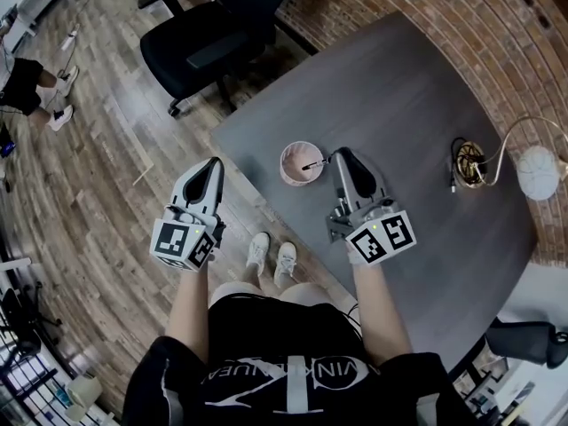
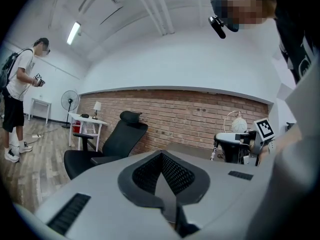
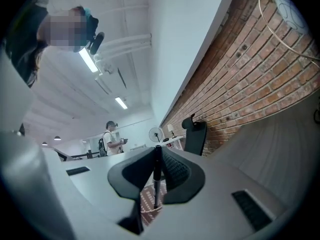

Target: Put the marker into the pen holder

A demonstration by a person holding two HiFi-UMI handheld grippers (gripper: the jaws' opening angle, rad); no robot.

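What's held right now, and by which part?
The right gripper clamps the marker near one end, the rest sticking out toward the pen holder. The left gripper is shut and empty.

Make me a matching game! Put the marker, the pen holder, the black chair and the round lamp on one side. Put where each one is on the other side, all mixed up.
Things:
1. marker
2. pen holder
3. black chair
4. round lamp

Places:
A. on the wooden floor, beyond the table
B. clamped in the right gripper
C. at the table's right end, near the brick wall
D. on the table, just ahead of the right gripper

Pairs: 1-B, 2-D, 3-A, 4-C
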